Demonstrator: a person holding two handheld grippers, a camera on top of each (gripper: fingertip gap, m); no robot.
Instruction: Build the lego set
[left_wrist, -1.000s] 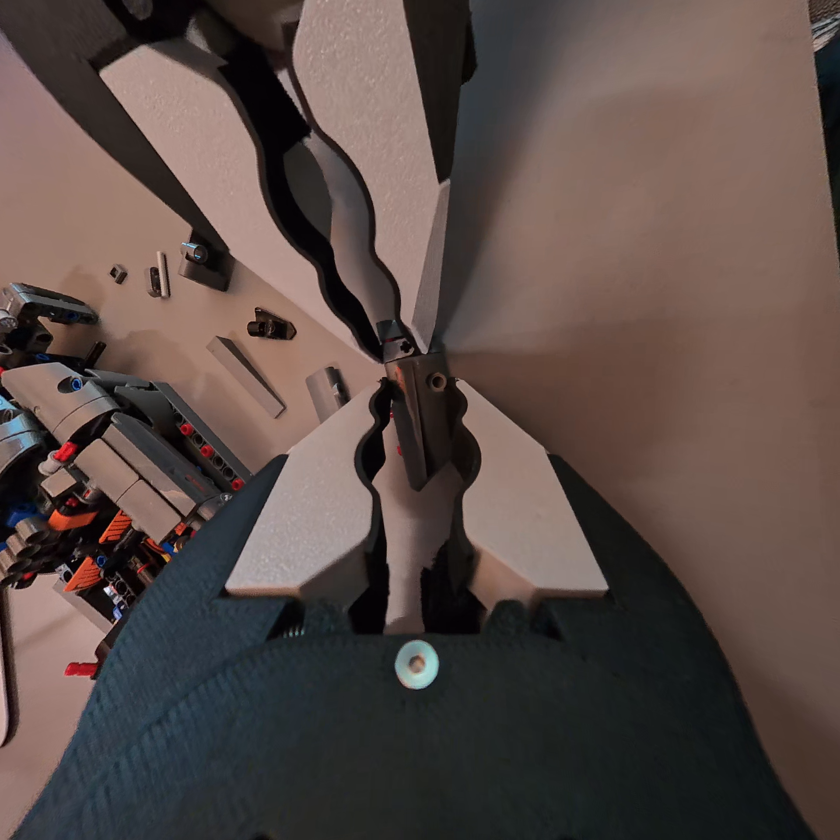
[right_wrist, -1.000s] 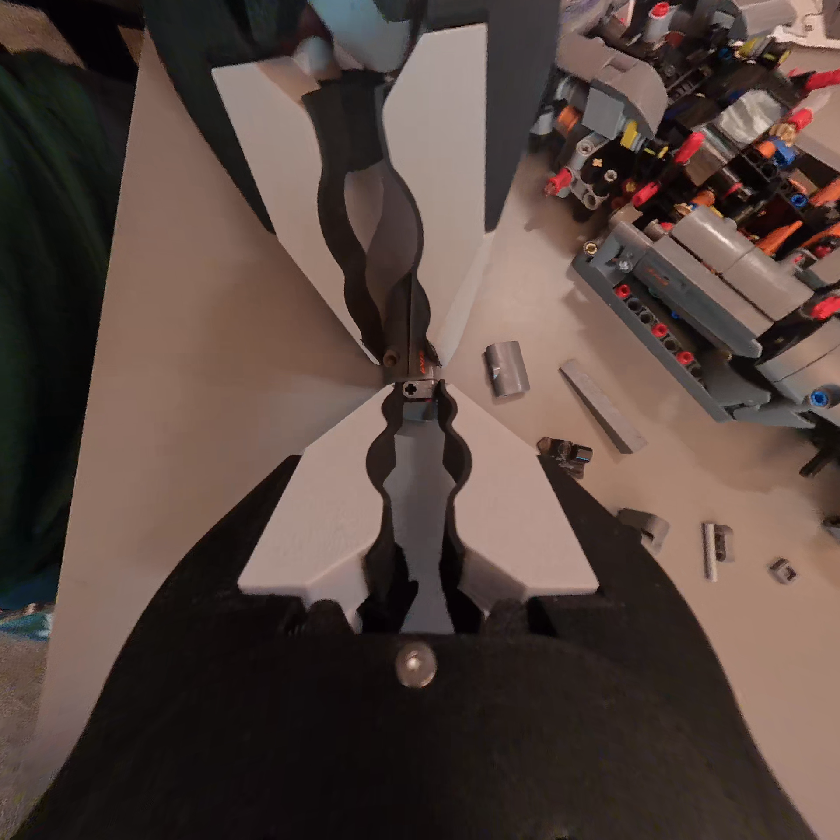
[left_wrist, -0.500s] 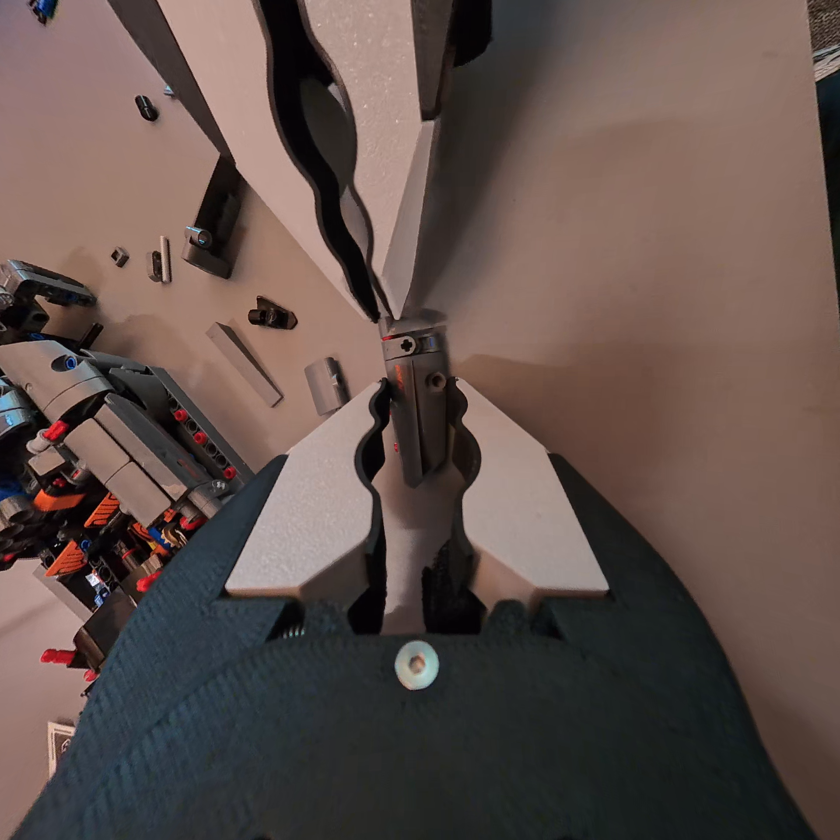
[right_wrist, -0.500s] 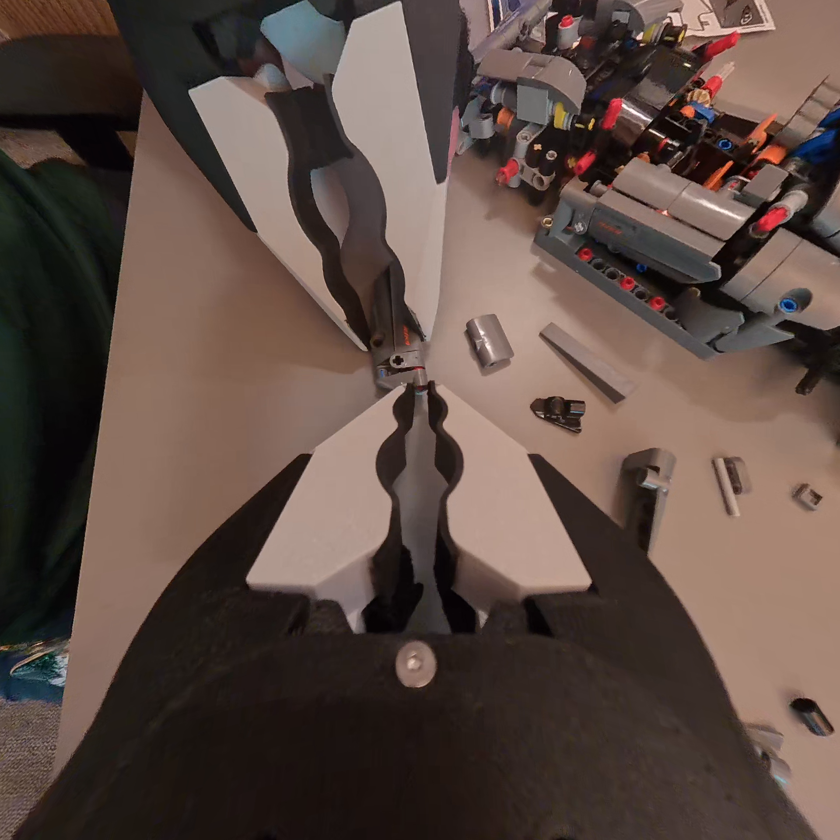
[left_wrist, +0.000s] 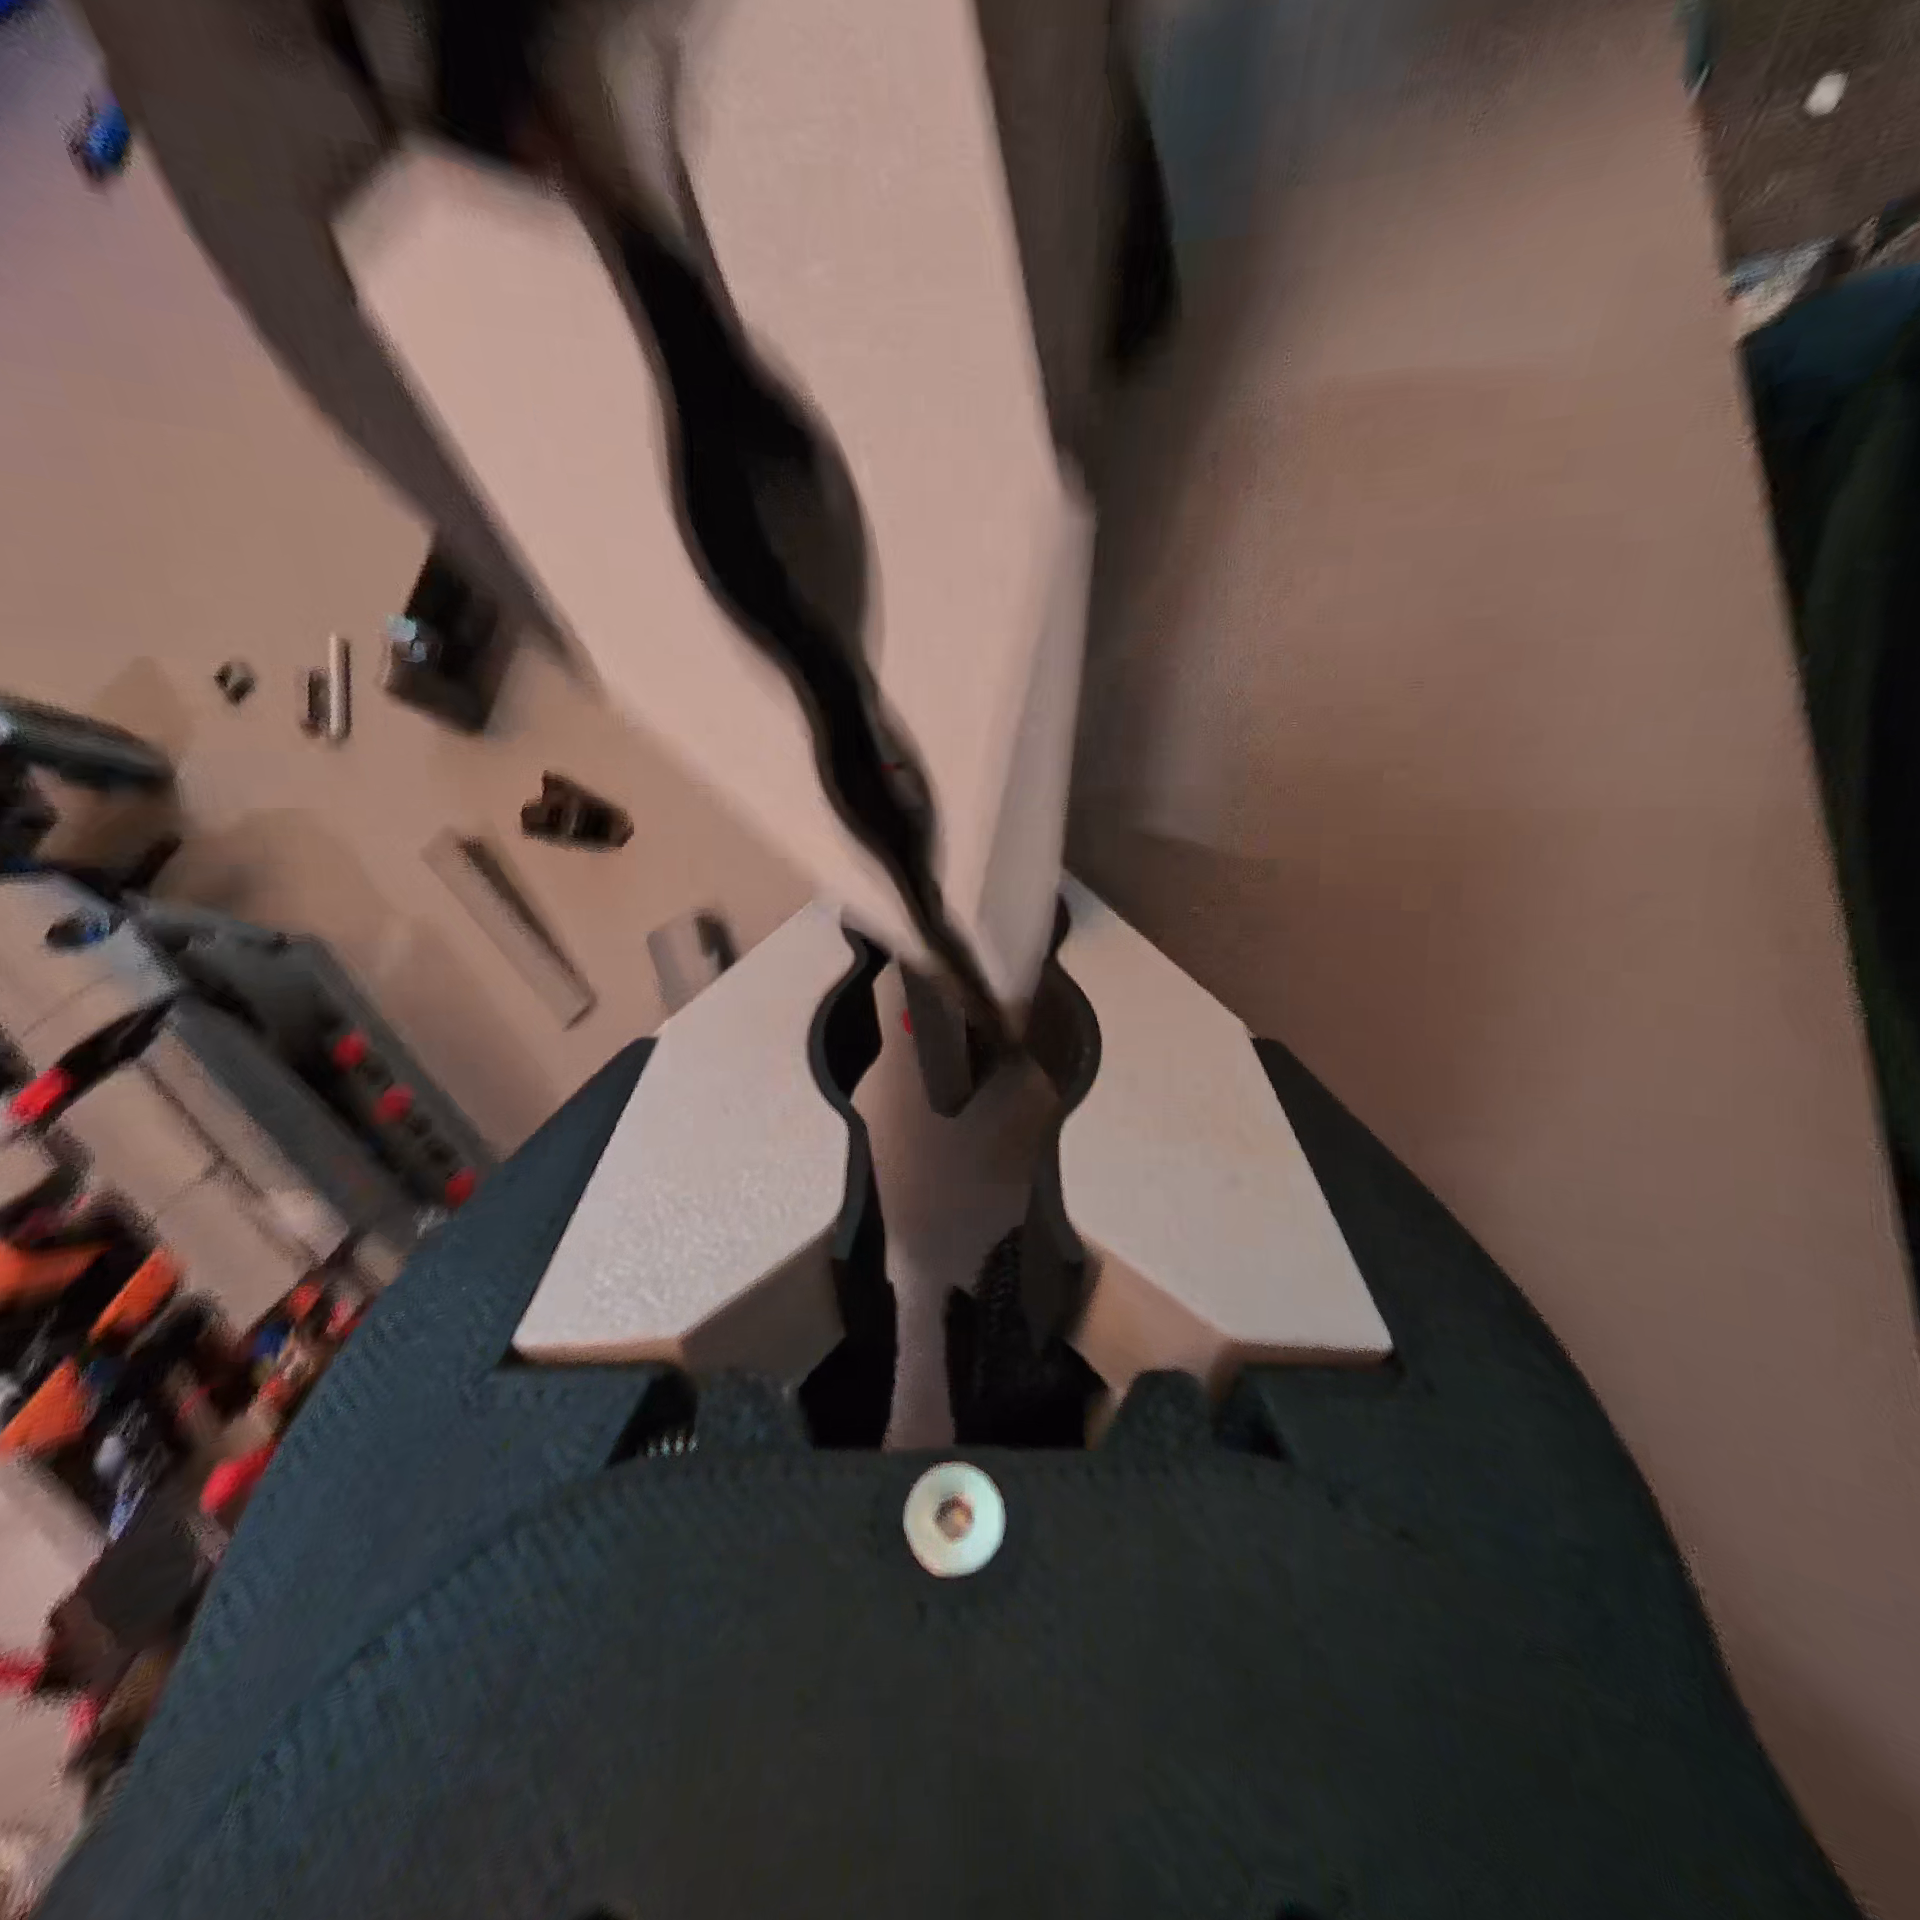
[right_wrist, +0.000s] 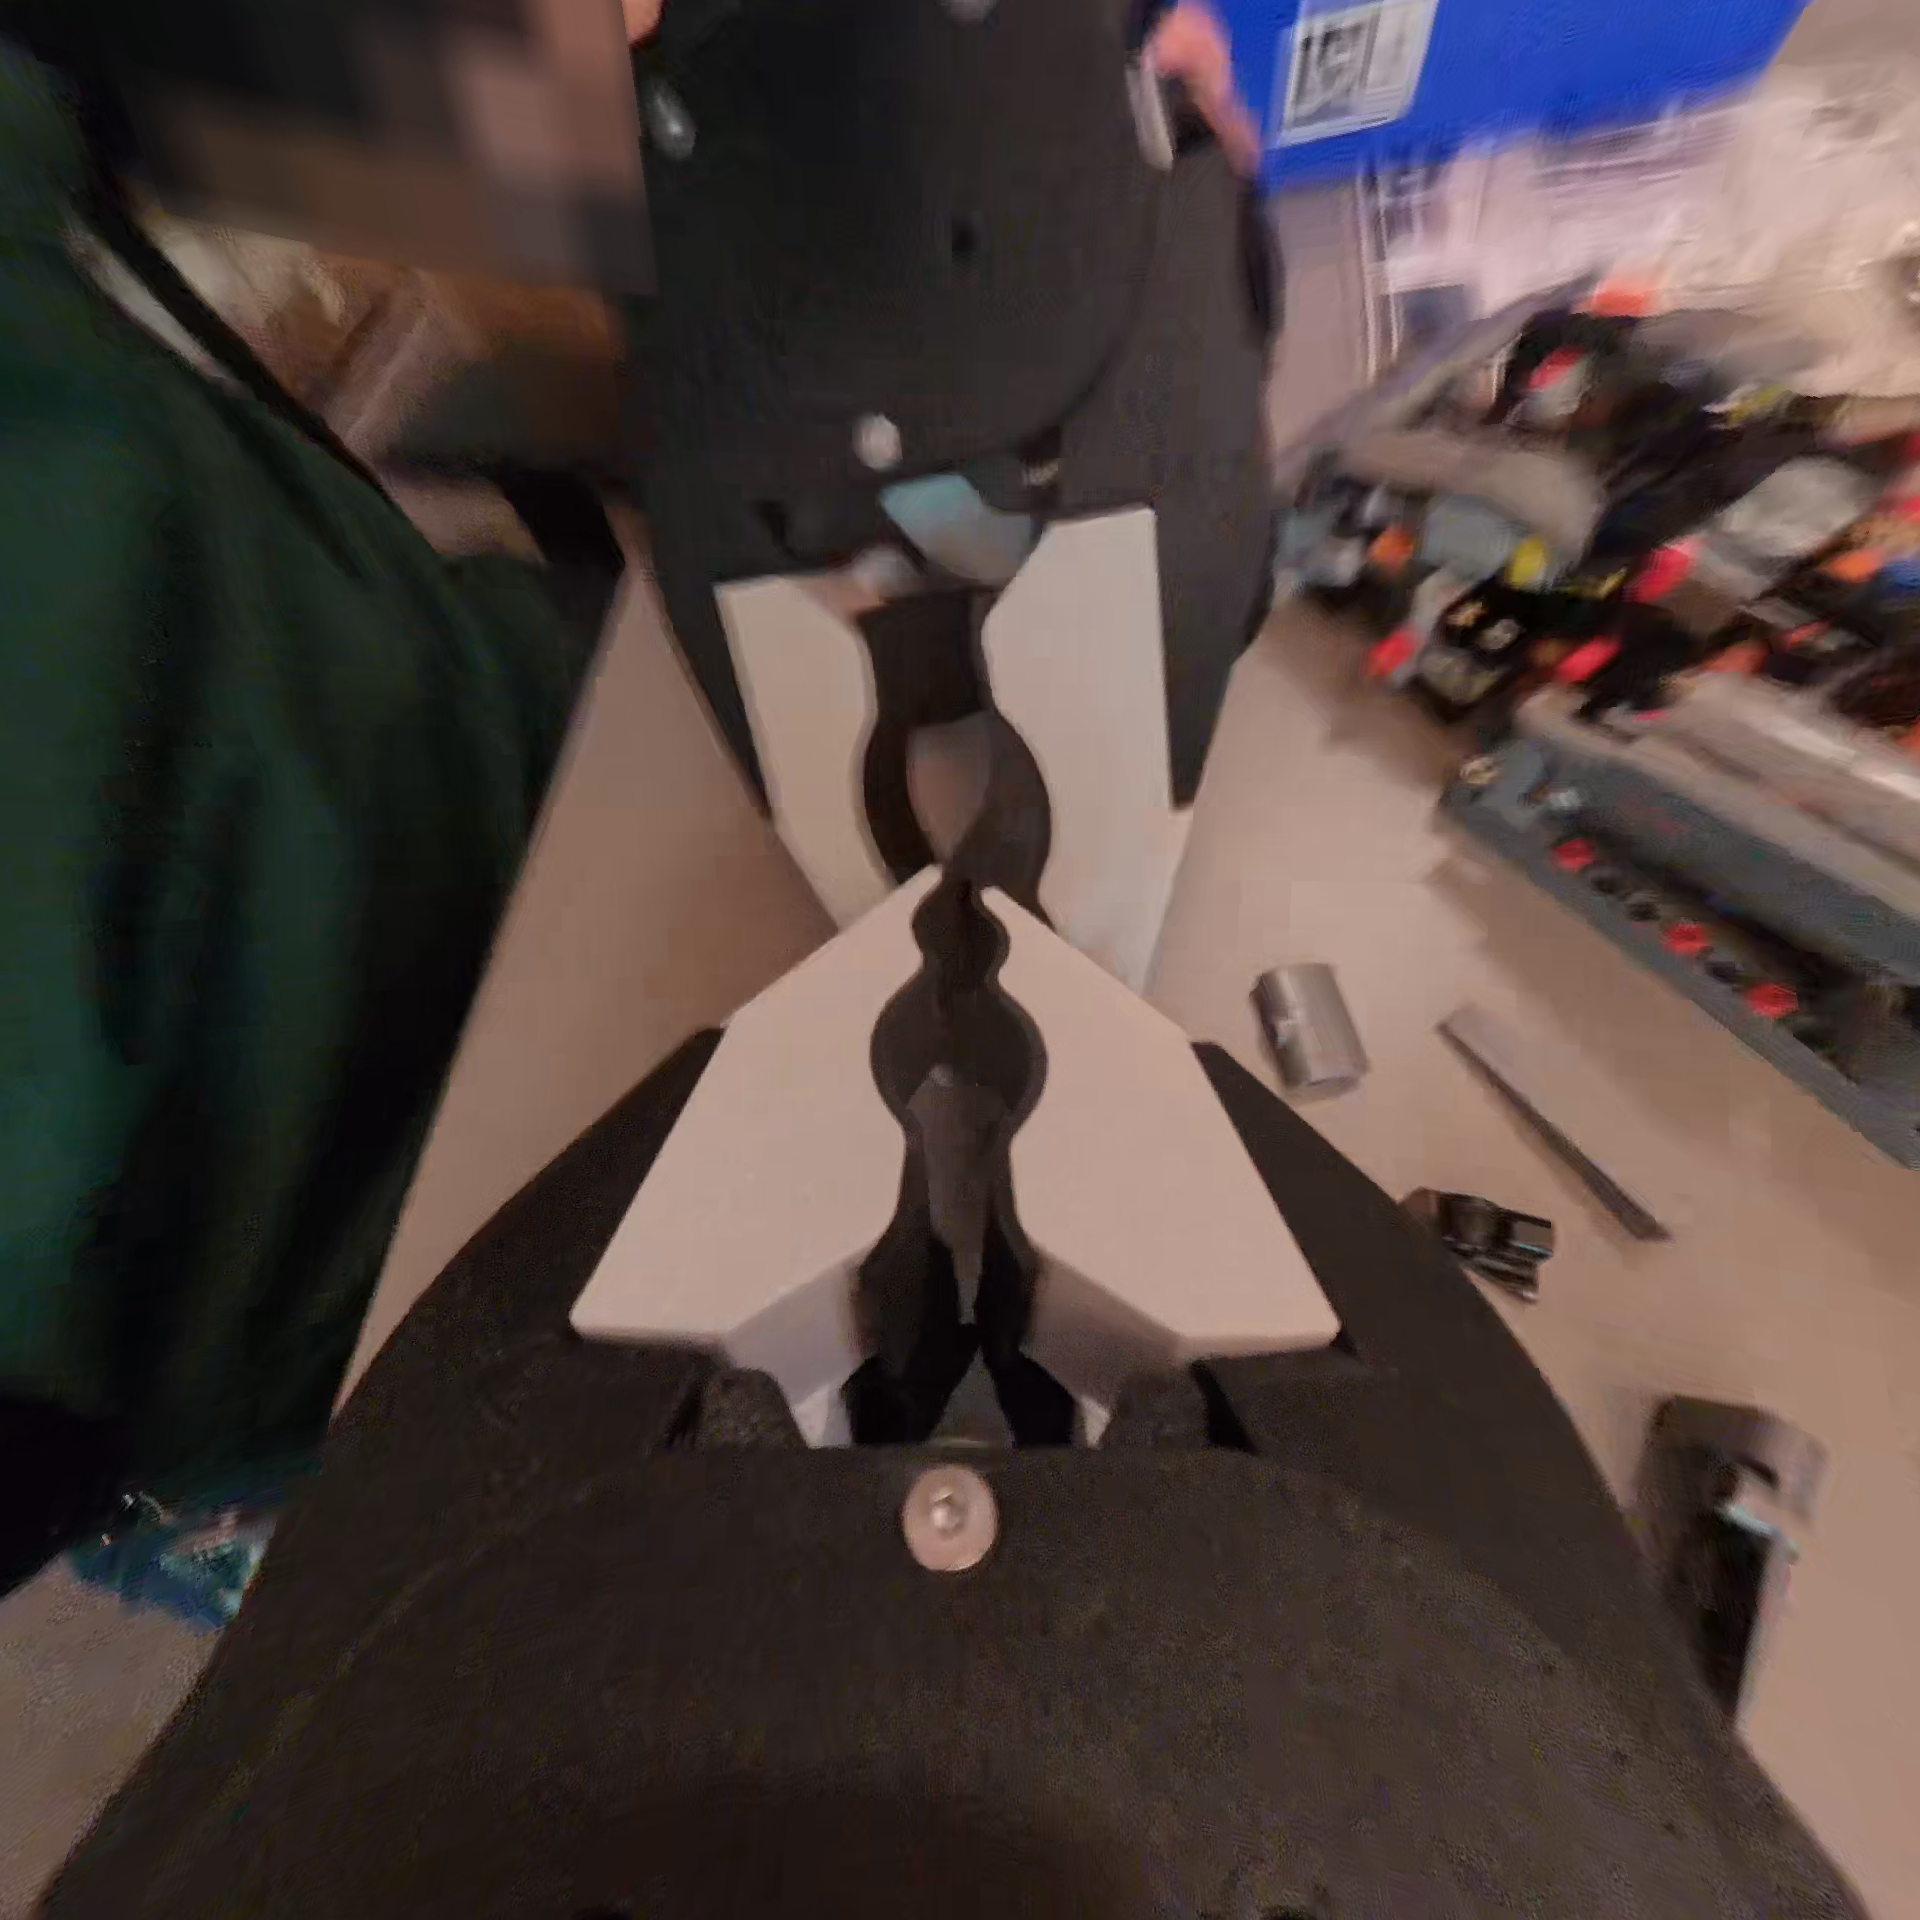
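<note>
While both frames blur, left tool (left_wrist: 951, 997) pinches dark grey piece (left_wrist: 940, 1049) above bench (left_wrist: 1403, 935); right tool (right_wrist: 958, 914) pressed together at its tip. Advice: keep axes aligned, push straight, w/o twisting.

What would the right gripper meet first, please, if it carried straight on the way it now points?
Most likely the left gripper: its white fingers point back at the right gripper, tips nearly meeting. A dark grey lego piece sits at the left tips. Blur hides whether they touch.
</note>
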